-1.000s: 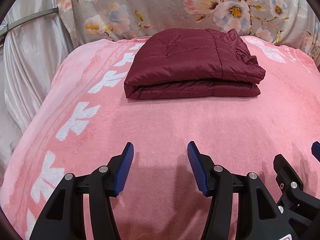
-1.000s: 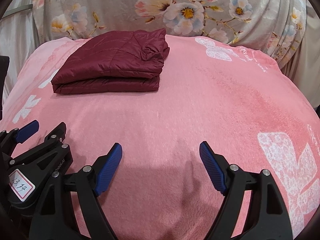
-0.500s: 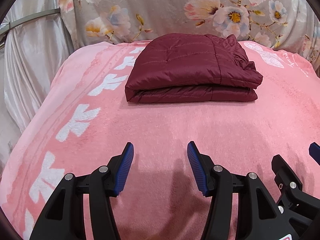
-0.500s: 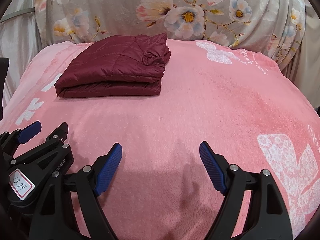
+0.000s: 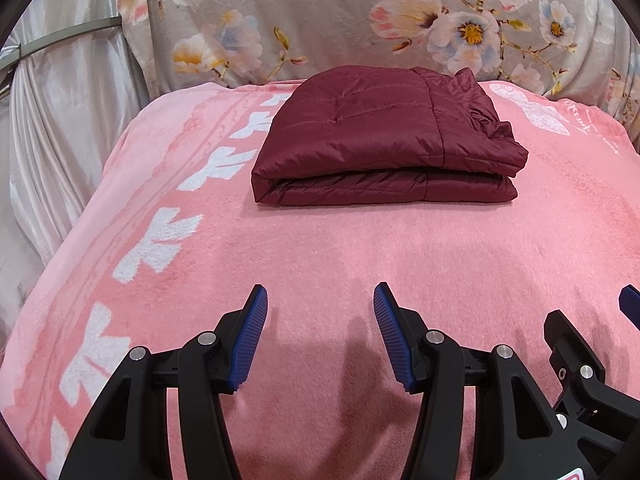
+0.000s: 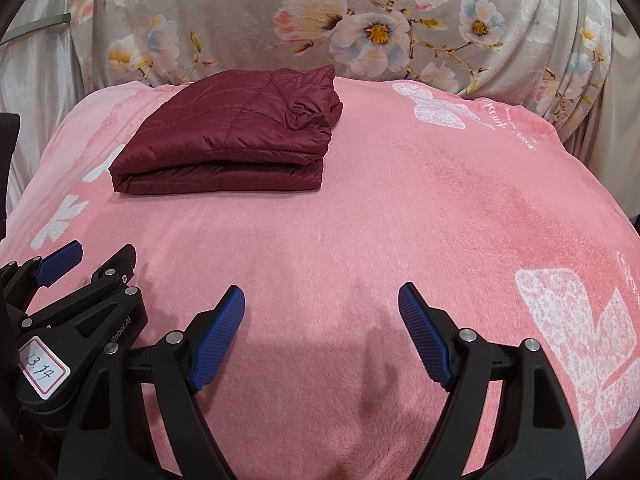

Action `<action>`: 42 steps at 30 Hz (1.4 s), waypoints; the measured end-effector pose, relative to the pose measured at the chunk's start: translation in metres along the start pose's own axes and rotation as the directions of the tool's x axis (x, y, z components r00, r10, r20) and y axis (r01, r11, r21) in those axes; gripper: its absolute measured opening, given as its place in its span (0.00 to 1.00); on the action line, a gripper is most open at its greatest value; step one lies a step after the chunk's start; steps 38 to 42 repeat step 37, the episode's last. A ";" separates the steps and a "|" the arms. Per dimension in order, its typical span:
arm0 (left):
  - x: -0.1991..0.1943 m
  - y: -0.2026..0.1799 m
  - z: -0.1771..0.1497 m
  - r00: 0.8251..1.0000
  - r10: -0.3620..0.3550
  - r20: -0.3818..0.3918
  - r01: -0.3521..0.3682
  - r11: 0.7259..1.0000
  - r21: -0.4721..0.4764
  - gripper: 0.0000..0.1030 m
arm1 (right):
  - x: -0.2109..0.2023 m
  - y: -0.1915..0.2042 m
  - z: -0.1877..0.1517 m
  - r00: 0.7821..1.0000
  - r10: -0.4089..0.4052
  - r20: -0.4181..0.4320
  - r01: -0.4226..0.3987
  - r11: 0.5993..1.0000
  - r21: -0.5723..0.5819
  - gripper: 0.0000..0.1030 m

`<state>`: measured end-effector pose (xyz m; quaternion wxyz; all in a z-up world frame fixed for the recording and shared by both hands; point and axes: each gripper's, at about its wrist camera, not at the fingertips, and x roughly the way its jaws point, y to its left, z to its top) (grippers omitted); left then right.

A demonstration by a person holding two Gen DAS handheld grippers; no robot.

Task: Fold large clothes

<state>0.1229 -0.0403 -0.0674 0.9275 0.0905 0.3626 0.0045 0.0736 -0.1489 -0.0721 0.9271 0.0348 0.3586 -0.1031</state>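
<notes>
A maroon quilted jacket lies folded into a thick rectangle at the far side of the pink blanket; it also shows in the right wrist view. My left gripper is open and empty, low over the blanket, well short of the jacket. My right gripper is open and empty, beside the left one, also well short of the jacket. The right gripper's edge shows at the left view's right side; the left gripper shows at the right view's left side.
The pink blanket has white bow patterns along its left side and at the right. A floral grey cloth stands behind it. A silver curtain hangs at the left.
The jacket sits slightly lower and larger in both views. Both grippers stay open and empty.
</notes>
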 end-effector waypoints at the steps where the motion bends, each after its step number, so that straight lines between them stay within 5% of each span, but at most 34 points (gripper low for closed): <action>1: 0.000 0.000 0.000 1.000 -0.003 0.000 0.003 1.000 -0.001 0.52 | 0.000 0.000 0.000 1.000 0.002 0.001 -0.002 1.000 -0.001 0.74; 42: -0.001 0.002 0.001 1.000 0.012 -0.003 -0.012 1.000 -0.016 0.60 | -0.002 -0.004 0.000 1.000 0.005 0.010 -0.005 1.000 -0.006 0.74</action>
